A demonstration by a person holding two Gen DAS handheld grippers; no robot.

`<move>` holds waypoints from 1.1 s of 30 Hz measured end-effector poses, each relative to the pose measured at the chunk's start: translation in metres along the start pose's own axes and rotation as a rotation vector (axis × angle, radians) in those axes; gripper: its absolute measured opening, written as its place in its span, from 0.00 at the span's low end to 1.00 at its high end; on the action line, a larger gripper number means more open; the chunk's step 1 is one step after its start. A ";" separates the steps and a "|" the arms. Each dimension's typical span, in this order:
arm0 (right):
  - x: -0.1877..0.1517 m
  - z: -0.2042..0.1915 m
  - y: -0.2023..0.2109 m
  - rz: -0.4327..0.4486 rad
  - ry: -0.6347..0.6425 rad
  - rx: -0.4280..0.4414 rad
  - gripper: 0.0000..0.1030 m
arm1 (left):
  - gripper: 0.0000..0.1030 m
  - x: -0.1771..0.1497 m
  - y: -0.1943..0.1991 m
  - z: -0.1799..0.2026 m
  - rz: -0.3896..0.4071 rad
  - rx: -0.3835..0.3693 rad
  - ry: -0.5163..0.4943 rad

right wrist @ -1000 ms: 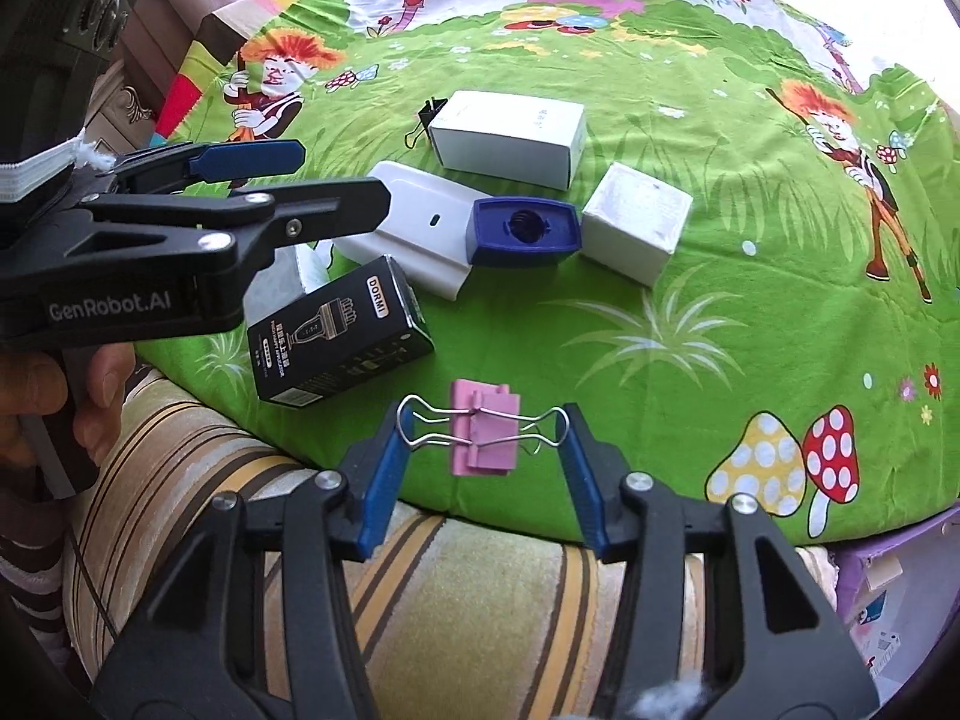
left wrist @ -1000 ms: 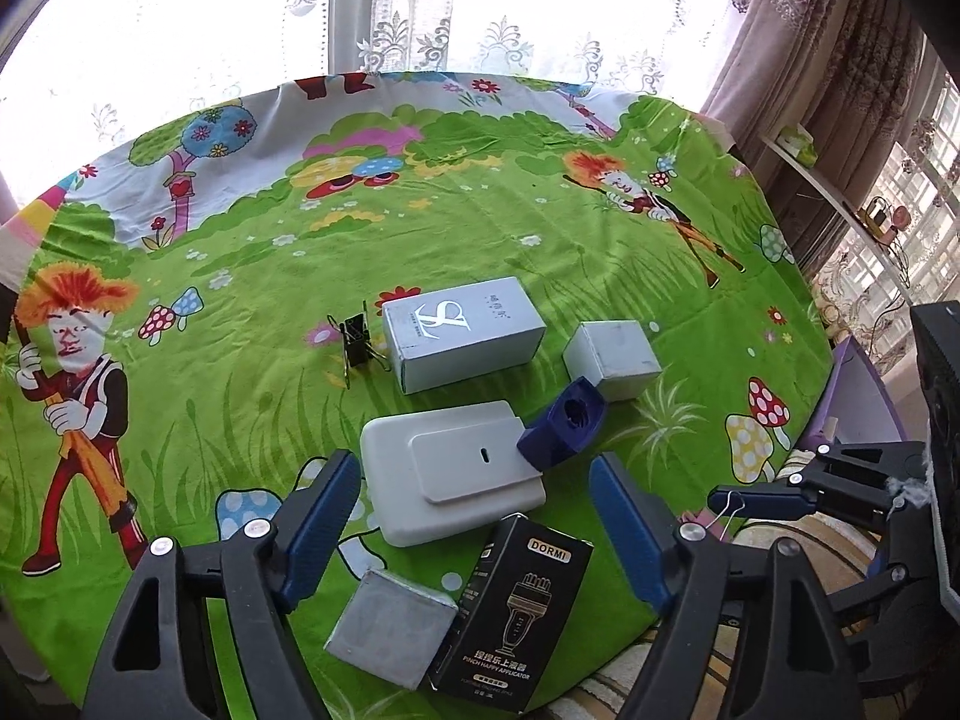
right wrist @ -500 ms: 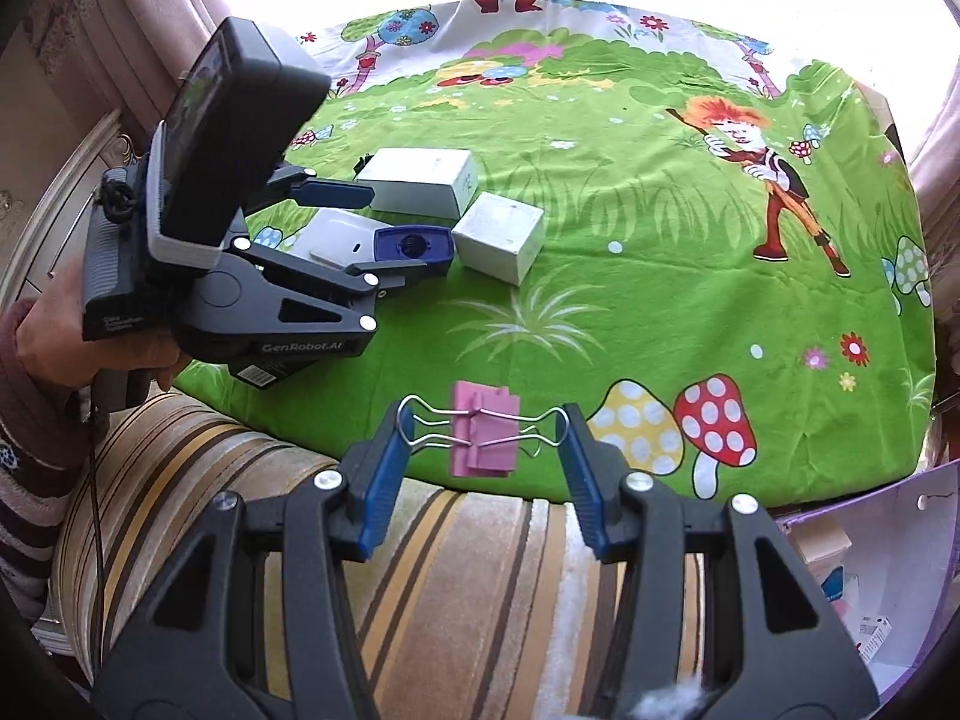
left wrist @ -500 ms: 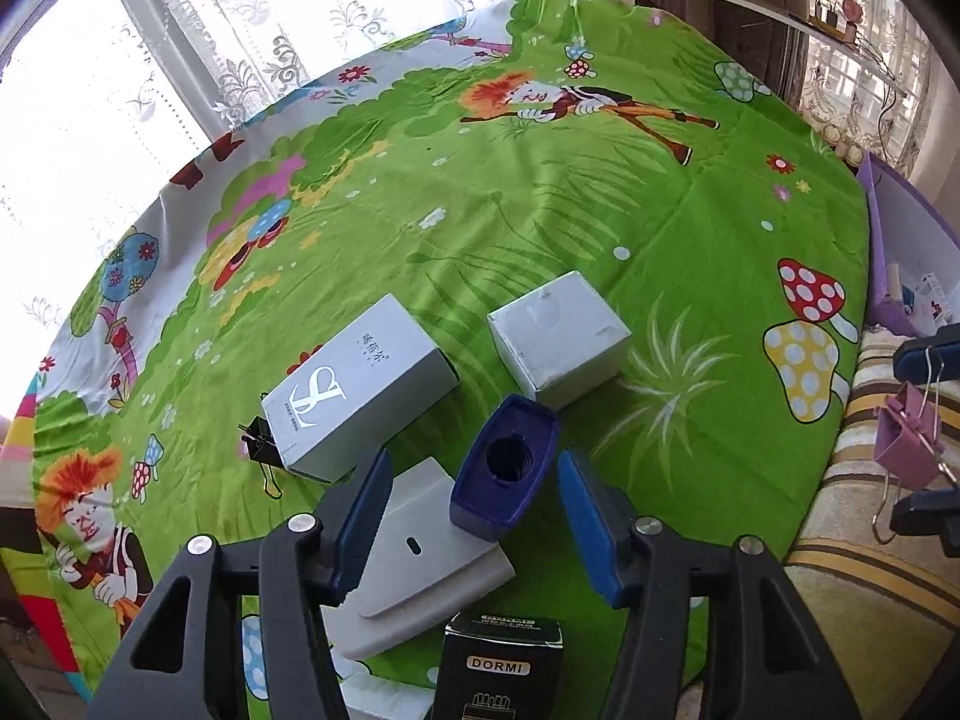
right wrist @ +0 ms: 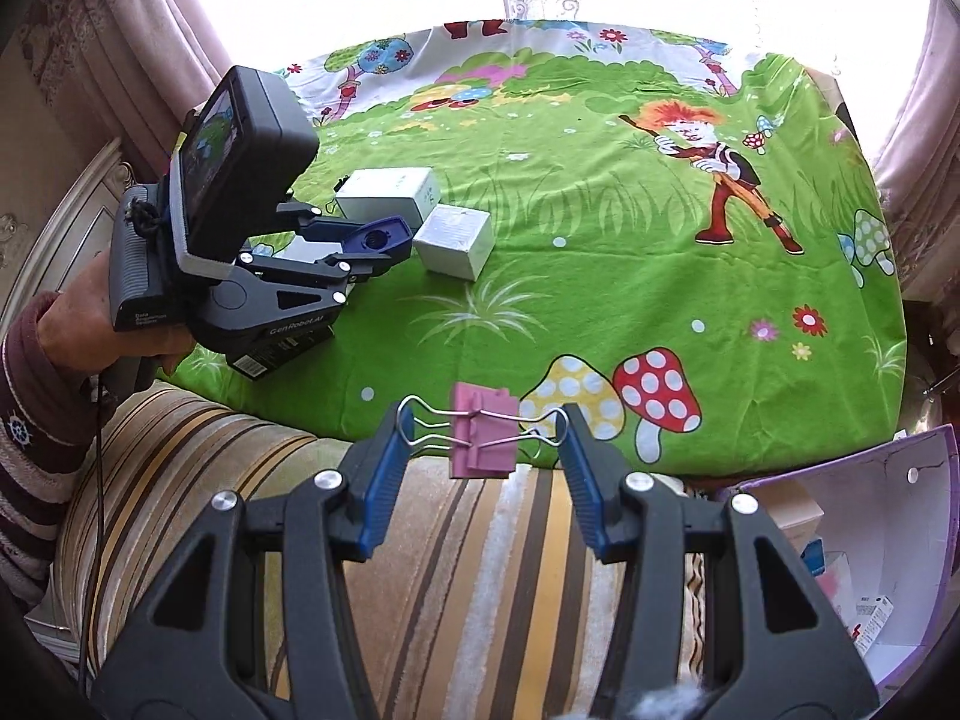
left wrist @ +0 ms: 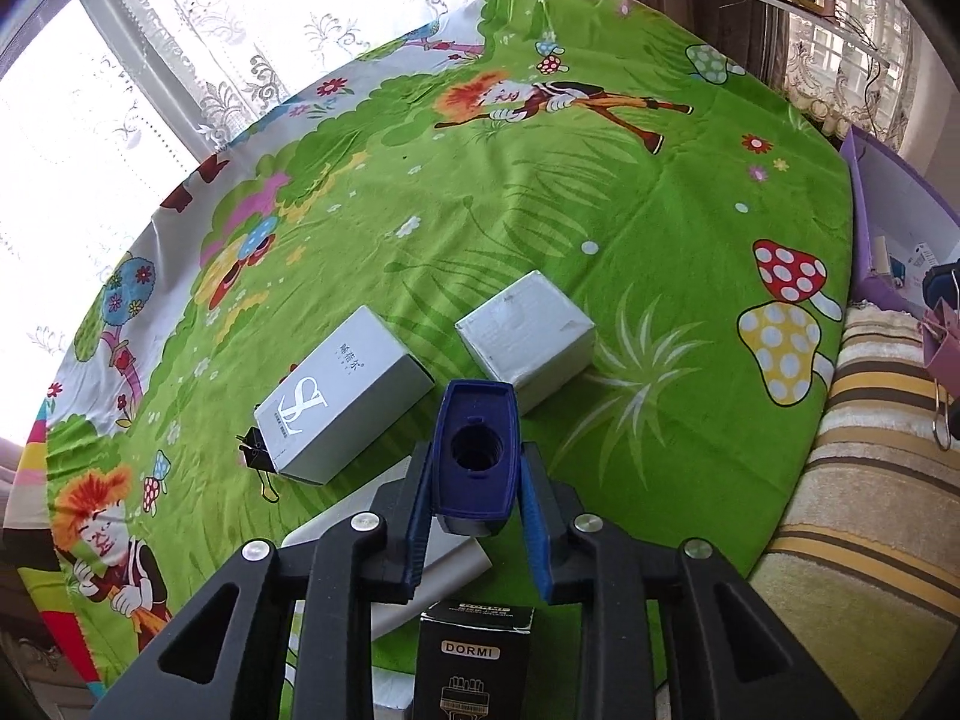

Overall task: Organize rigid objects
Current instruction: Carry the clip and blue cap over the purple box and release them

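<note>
Change: whereas a second ago the left gripper (left wrist: 477, 516) stood wide above the boxes, its jaws are now closing on the blue cap (left wrist: 475, 459), which sits between the blue pads; the view has swung round and nearer the near edge of the table (left wrist: 690, 228); the right gripper (right wrist: 480, 441) carries the same clip, now further back from that edge.

Left tool: clamping the blue cap by its two long sides, above the white flat case (left wrist: 444, 570).

Right tool: grasping the pink binder clip (right wrist: 483, 438) by its wire handles, over the striped sofa cushion (right wrist: 480, 570), just off the table's near edge.

Materials and shapes: the cap is hard dark-blue plastic, oblong, with a round hole in its top; the grey lettered box (left wrist: 342, 399) and the small white box (left wrist: 528, 339) are cardboard, both near the near edge; the black DORMI box (left wrist: 477, 660) is glossy; the cloth is a bright printed cartoon meadow.

Only in the left view: a black binder clip (left wrist: 255, 450) touching the grey box's end.

Only in the right view: a hand (right wrist: 90, 324) in a striped sleeve holding the left tool; an open purple box (right wrist: 870, 540) beside the sofa.
</note>
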State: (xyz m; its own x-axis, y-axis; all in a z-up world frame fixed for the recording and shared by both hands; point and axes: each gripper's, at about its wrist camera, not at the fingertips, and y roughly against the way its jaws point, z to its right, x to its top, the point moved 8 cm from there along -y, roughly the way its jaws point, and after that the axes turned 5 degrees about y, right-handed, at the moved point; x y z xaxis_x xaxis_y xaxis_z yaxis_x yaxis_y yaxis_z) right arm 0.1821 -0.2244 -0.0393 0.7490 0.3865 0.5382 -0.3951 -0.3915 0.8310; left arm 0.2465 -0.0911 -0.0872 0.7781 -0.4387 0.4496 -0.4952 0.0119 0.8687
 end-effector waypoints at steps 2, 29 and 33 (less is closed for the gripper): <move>-0.003 0.004 0.006 0.007 -0.005 -0.003 0.52 | 0.27 0.003 0.012 0.003 0.023 -0.005 0.005; -0.110 0.146 0.111 0.068 -0.253 -0.241 0.53 | 0.27 0.067 0.120 0.207 0.181 -0.340 -0.113; -0.126 0.165 0.119 0.066 -0.293 -0.266 0.53 | 0.27 0.072 0.121 0.234 0.178 -0.359 -0.154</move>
State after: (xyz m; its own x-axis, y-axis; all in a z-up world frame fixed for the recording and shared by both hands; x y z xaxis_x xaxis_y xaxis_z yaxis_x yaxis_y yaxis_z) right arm 0.1285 -0.4580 -0.0315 0.8220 0.0979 0.5610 -0.5429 -0.1626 0.8239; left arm 0.1519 -0.3311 0.0017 0.6127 -0.5304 0.5860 -0.4289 0.3997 0.8101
